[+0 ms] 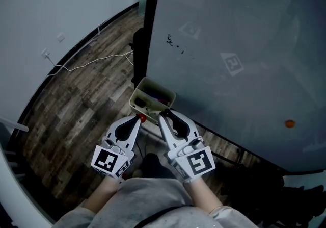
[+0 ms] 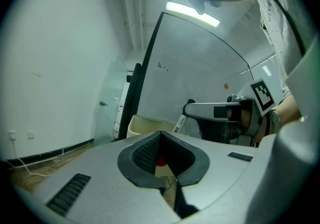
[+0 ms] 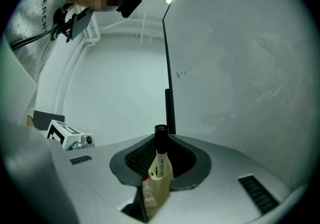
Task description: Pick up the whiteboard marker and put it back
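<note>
Marker in hand, return pending: the right gripper (image 1: 164, 116) pinches the whiteboard marker (image 3: 160, 154), a white barrel with a black cap, just above the cream box (image 1: 136, 95) at the whiteboard's (image 1: 229, 43) foot. Next it likely lowers the marker in and releases. The left gripper (image 1: 138, 118) idles alongside, tips pressed together.

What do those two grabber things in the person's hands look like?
The left hand-held gripper and right hand-held gripper are light grey, each with two long jaws lined in black ribbed pads. Each carries a cube with black-and-white square markers. The sleeves are grey.
</note>
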Motion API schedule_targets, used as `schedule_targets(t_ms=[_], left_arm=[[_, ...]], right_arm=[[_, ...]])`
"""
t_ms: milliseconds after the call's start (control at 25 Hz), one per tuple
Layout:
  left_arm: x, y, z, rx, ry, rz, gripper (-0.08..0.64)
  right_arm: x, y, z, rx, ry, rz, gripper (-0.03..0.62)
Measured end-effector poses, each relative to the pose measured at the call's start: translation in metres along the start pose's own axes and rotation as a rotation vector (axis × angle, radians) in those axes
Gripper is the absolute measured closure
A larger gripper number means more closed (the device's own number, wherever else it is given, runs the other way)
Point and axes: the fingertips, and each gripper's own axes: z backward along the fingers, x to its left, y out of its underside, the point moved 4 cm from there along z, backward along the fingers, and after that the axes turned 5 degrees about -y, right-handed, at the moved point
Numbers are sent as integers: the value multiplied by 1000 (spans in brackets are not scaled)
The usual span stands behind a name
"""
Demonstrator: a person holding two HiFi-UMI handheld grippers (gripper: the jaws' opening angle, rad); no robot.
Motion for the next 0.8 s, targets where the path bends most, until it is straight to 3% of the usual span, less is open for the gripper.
schedule_targets(t_ms=[800], left_arm=[[5,-4,8,-5,-20,8,545]], right_arm=[[5,-19,1,12,-25,0,514]])
